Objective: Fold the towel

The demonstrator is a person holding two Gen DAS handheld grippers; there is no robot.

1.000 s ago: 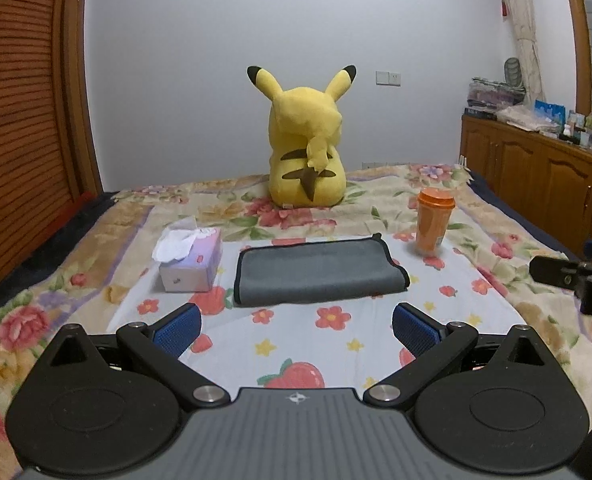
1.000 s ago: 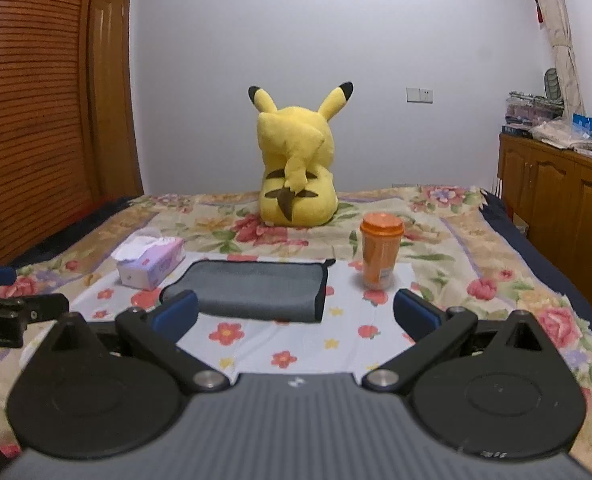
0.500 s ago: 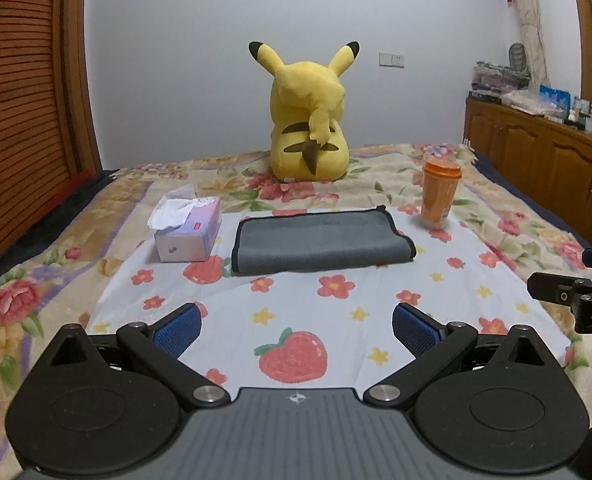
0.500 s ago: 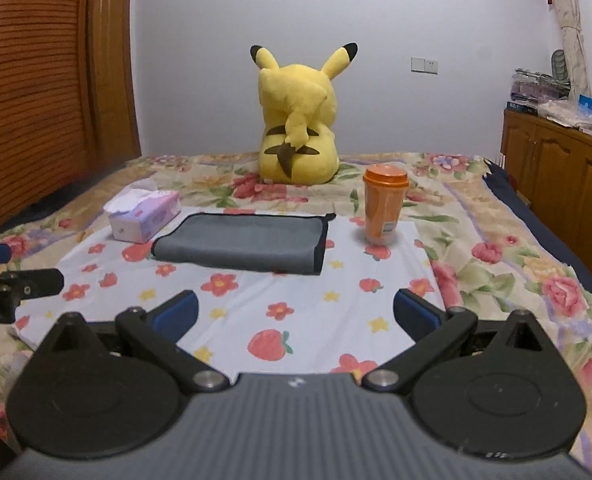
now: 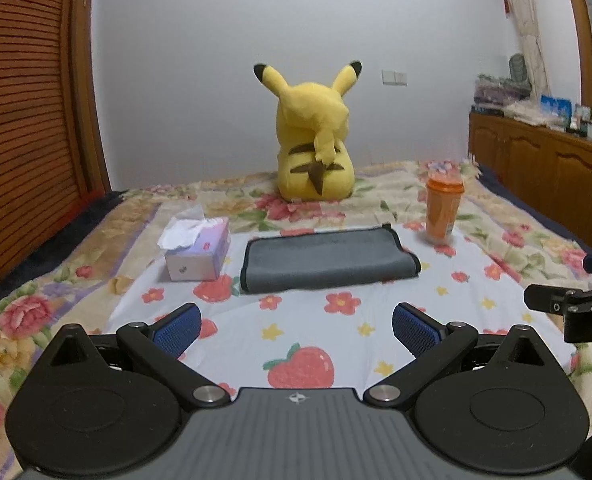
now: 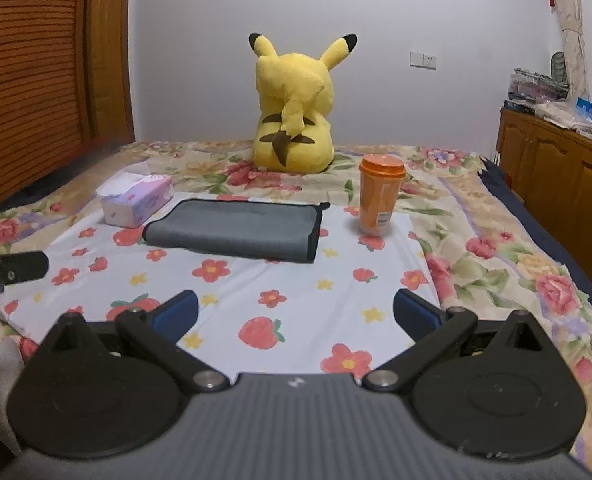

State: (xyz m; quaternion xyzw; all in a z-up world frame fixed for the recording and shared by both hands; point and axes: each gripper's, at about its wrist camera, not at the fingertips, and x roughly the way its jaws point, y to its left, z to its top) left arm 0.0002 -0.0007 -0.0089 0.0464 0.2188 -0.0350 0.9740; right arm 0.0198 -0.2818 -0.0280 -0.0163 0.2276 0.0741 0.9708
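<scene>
Both grippers point forward over the bed, level and side by side, each holding nothing. The left gripper (image 5: 294,326) fills the bottom of its own view with its blue-padded fingers (image 5: 178,328) spread wide apart; its black tip also shows at the left edge of the right wrist view. The right gripper (image 6: 294,314) sits the same way, fingers (image 6: 416,314) likewise spread wide, and its tip juts in at the right edge of the left wrist view.

One grey towel (image 5: 328,260) lies already folded into a flat oblong with dark edging, at the centre of the frame on a white cloth (image 5: 336,332) printed with flowers and strawberries, well beyond both sets of fingers and touched by neither.

One tissue box (image 5: 198,250) stands just left of the towel. One orange cup (image 5: 443,210) with a lid stands upright to the towel's right. One yellow plush toy (image 5: 316,140) sits behind them, back to the cameras, on the floral bedspread (image 5: 516,240). A wooden cabinet (image 6: 556,168) lines the right side.
</scene>
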